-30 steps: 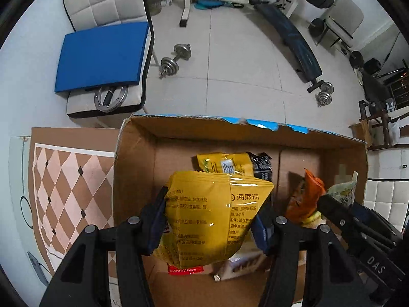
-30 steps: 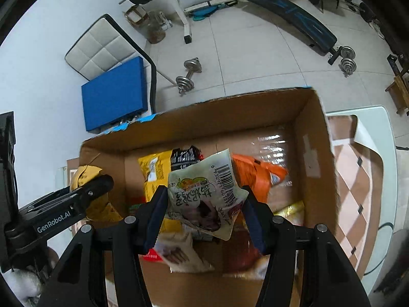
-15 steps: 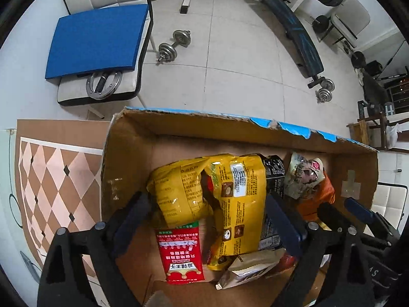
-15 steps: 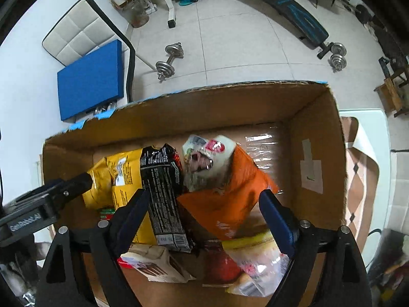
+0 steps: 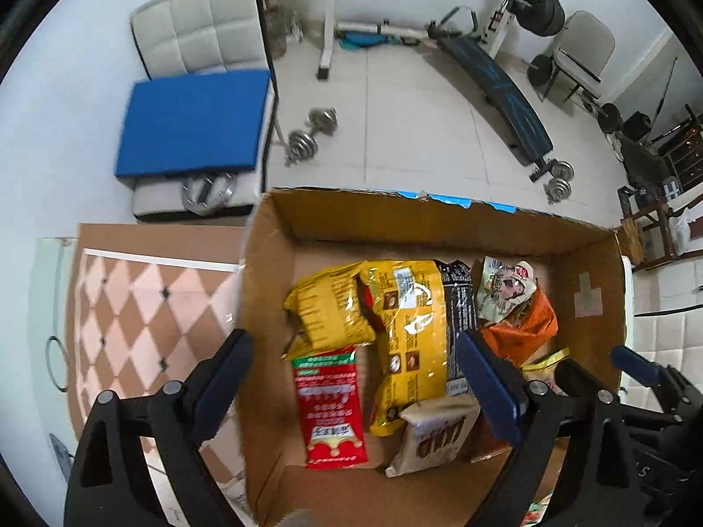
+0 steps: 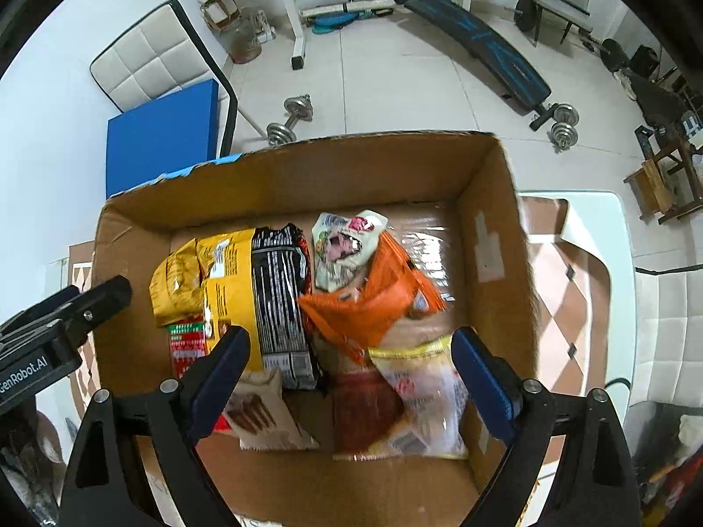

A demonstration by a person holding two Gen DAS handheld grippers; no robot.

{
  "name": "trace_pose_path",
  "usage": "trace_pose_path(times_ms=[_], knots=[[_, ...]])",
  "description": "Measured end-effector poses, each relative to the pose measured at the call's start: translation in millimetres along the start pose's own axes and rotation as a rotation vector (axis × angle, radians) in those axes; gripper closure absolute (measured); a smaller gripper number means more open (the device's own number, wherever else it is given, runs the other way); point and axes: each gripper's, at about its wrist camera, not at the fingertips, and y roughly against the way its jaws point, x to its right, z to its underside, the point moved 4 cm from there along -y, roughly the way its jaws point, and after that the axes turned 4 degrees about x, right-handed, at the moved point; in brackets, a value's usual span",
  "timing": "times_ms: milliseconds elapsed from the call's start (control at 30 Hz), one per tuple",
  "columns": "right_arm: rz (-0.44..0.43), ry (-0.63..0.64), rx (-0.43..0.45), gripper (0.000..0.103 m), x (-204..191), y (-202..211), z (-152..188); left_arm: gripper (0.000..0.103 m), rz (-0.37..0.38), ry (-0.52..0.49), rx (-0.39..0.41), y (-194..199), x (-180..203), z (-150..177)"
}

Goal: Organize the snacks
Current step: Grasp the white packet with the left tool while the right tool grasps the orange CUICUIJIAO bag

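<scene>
Both left tongs (image 5: 353, 377) and right tongs (image 6: 349, 375) hang spread and empty above the cardboard box (image 6: 307, 167), where the snack packets (image 6: 281, 298) already lie; little seems left.

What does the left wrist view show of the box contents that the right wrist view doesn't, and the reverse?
Left wrist only: the whole red sachet, which is half hidden in the right view. Right wrist only: the clear yellow-edged bag and dark red packet. Both show the cardboard box, big yellow bag, orange pack, and both grippers, left and right, open and empty.
</scene>
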Motion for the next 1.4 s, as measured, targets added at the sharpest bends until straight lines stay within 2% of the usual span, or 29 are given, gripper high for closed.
trace_pose_path(times_ms=[100,233,400,633,800,967,1100,1233,1400], knots=[[-0.001,0.005,0.022,0.008,0.3,15.9,15.0,0.009,0.007,0.005,0.027,15.3,1.3,13.9],[0.044,0.057,0.089,0.008,-6.6,43.4,36.5,0.009,-0.012,-0.008,0.098,43.1,5.3,36.0],[0.042,0.071,0.149,0.008,-8.5,74.7,60.0,0.009,-0.021,-0.031,0.160,73.0,13.1,61.4],[0.039,0.081,0.231,0.008,-8.6,124.4,93.3,0.009,0.004,-0.014,0.229,117.4,9.9,89.2],[0.003,0.063,0.254,0.008,-7.5,148.8,117.6,0.009,0.009,-0.005,0.260,141.4,7.7,111.2],[-0.072,-0.047,0.198,0.008,20.3,154.3,151.2,0.009,-0.005,0.009,0.257,148.1,3.5,141.2],[-0.062,-0.176,0.133,0.008,68.4,136.8,174.8,0.009,-0.037,0.024,0.216,131.7,-1.6,168.6],[-0.012,-0.305,0.026,0.007,125.1,97.6,198.6,0.008,-0.057,0.056,0.134,97.6,-9.3,193.6],[-0.020,-0.440,-0.123,0.007,168.5,33.3,220.9,0.009,-0.063,0.103,0.014,51.1,-17.7,221.6]])
